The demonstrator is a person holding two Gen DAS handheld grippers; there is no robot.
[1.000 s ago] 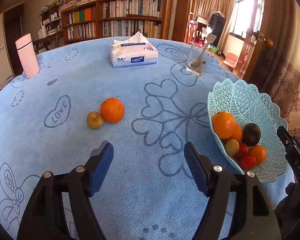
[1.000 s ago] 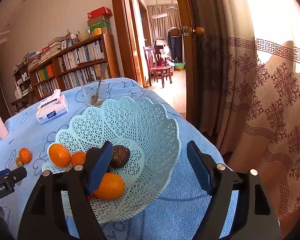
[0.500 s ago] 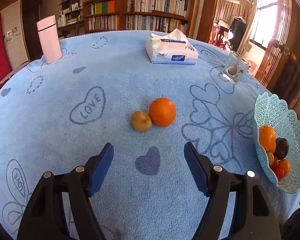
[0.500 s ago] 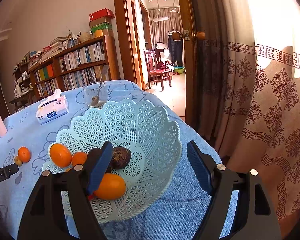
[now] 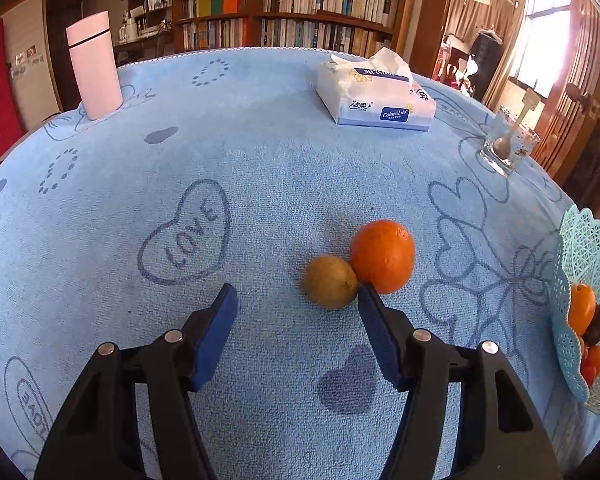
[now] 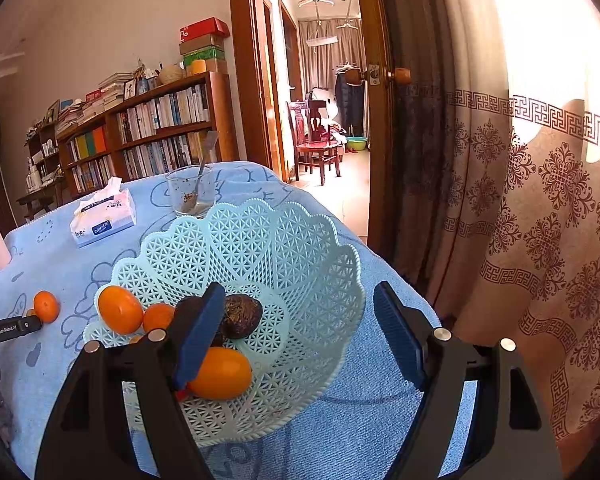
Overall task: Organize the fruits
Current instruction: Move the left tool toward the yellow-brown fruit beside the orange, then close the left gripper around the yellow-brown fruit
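Note:
A large orange and a small yellow-brown fruit lie touching on the blue tablecloth. My left gripper is open and empty; the small fruit sits just ahead of it, close to its right fingertip. The pale blue lattice basket holds several oranges, a dark avocado and small red fruit; it shows at the right edge of the left wrist view. My right gripper is open and empty, over the basket's near side. The loose orange shows far left there.
A tissue box, a pink tumbler and a glass with a spoon stand further back on the round table. The table edge drops off at the right beside a curtain and doorway. Bookshelves stand behind.
My left gripper has swung left away from the basket and moved forward toward the two loose fruits, which now lie just ahead of its fingertips. The right gripper has stayed still over the basket.

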